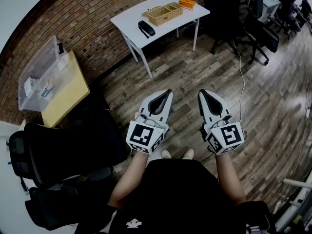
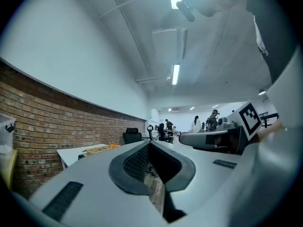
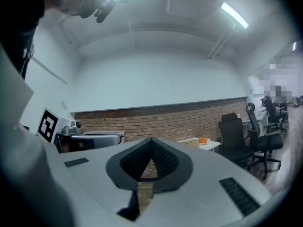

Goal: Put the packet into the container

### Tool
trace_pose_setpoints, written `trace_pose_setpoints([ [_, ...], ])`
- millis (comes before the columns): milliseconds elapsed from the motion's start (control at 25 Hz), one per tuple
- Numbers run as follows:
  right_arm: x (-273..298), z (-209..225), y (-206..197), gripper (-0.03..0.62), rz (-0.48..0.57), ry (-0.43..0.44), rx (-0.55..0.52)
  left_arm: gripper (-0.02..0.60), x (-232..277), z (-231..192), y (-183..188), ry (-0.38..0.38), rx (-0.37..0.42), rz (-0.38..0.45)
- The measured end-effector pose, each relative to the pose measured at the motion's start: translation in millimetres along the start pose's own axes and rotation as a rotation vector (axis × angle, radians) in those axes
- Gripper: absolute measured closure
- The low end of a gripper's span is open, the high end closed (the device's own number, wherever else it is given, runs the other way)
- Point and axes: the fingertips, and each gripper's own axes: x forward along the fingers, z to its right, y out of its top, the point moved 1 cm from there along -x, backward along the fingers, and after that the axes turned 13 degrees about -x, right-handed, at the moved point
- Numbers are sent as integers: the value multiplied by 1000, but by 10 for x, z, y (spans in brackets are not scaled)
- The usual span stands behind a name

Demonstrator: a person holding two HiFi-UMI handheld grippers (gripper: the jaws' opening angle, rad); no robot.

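At lower centre we hold the left gripper [image 1: 166,94] and the right gripper [image 1: 202,95], both with jaws together, empty. Well apart, at upper centre, the orange packet [image 1: 187,3] lies on the white table [image 1: 127,19], just beside the wicker basket [image 1: 161,19].

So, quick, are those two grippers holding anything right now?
Left gripper: closed, holding nothing.
Right gripper: closed, holding nothing.

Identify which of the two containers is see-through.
The plastic bin on the yellow table, far left; the wicker tray on the white table is woven and opaque.
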Motion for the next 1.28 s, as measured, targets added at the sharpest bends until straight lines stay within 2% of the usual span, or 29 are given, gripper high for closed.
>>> trace_pose_setpoints([
  [280, -63, 90, 2, 589, 34, -2, 6, 577, 81, 78, -44, -2, 3, -4],
  [960, -255, 270, -66, 589, 28, 45, 14, 577, 213, 359, -155, 42, 34, -26],
  [1280, -375, 488, -210, 589, 24, 58, 13, 577, 404, 563, -264, 39, 49, -37],
])
